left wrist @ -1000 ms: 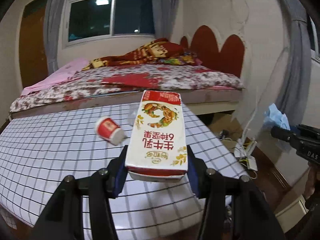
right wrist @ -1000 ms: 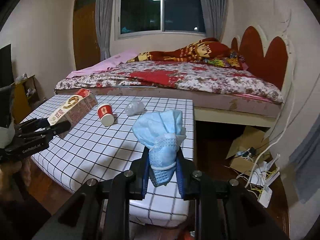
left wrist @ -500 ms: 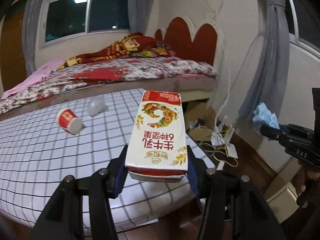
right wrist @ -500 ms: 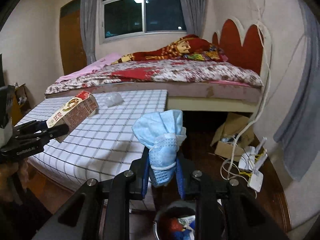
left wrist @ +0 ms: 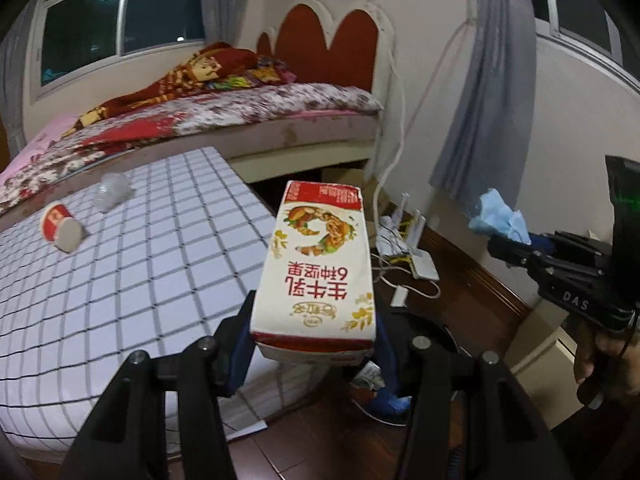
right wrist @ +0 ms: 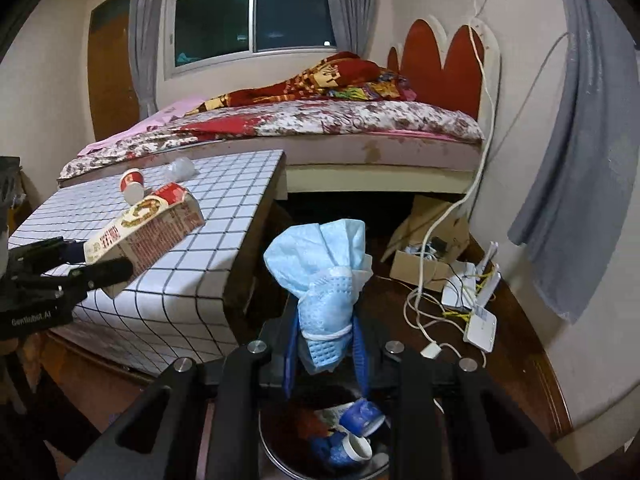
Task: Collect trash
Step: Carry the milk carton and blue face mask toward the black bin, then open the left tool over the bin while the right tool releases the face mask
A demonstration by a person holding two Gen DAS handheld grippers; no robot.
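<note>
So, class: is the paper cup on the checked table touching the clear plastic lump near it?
Apart. The left wrist view shows the paper cup lying on its side with bare checked table between it and the plastic lump.

Clamped milk carton [left wrist: 316, 264], crumpled mask [right wrist: 324, 280]

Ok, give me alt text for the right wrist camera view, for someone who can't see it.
The right gripper pinches a crumpled blue face mask above a round trash bin already holding cups. At left, the left gripper holds a milk carton over a grid-patterned table, with a bed behind.
</note>
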